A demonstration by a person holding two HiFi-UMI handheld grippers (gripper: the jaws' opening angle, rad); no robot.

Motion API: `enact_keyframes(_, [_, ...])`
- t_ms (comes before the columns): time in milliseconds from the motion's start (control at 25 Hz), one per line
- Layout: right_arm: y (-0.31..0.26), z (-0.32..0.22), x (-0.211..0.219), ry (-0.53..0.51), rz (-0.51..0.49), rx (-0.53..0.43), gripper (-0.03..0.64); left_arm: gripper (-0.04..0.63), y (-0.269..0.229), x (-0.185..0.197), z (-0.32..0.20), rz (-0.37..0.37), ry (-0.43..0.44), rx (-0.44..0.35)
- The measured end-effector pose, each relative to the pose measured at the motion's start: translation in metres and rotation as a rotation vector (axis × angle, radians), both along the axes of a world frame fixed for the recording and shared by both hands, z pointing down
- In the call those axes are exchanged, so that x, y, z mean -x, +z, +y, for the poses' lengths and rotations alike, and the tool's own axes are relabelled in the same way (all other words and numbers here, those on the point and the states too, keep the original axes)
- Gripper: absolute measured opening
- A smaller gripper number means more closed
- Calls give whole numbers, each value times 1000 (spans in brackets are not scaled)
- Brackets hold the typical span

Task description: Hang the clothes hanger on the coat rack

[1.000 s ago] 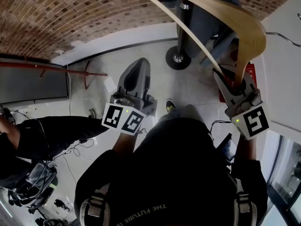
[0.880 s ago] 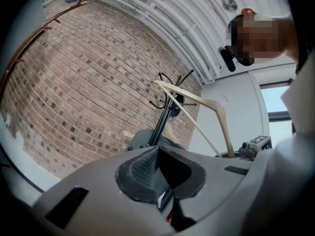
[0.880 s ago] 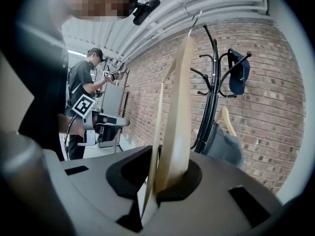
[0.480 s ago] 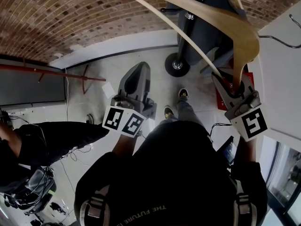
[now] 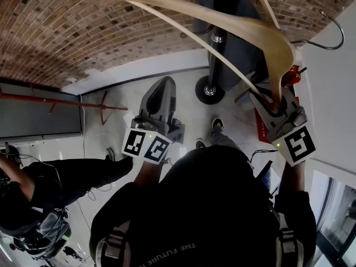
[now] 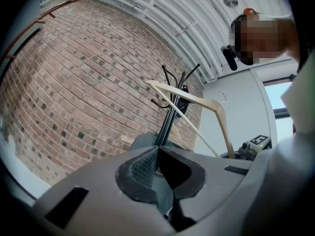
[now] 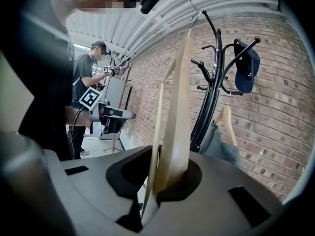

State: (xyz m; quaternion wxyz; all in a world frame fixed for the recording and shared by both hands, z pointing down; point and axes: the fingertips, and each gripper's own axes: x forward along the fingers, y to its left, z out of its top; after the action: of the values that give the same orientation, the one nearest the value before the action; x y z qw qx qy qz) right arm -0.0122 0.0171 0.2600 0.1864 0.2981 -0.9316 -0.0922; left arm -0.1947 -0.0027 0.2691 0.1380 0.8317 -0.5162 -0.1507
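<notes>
One hanger [image 5: 245, 24] in right claw [image 5: 271, 103] | left claw [image 6: 157, 151] clenched empty | cap [image 7: 244, 65]: right gripper view only

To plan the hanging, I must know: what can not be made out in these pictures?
- Coat rack hooks: head view, cut off by top edge.
- Hanger end: right gripper view, sunk between jaws of the right gripper.
- Grey garment: right gripper view, partly behind gripper body.

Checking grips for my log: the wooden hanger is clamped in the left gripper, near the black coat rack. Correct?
One slip: the wooden hanger is clamped in the right gripper, not the left gripper, which is shut and empty. The right gripper view shows it, near the black coat rack.
</notes>
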Motion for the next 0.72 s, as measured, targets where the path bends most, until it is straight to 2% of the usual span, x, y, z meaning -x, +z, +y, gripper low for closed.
enact_keyframes(240, [16,-48,-32,-30,30,23,44,21,6,-34,-48,-16,-5,-8])
enact_keyframes(720, [17,-111,-66,-47,71,141,44,20,2,-61,-108,-25,-36,-19])
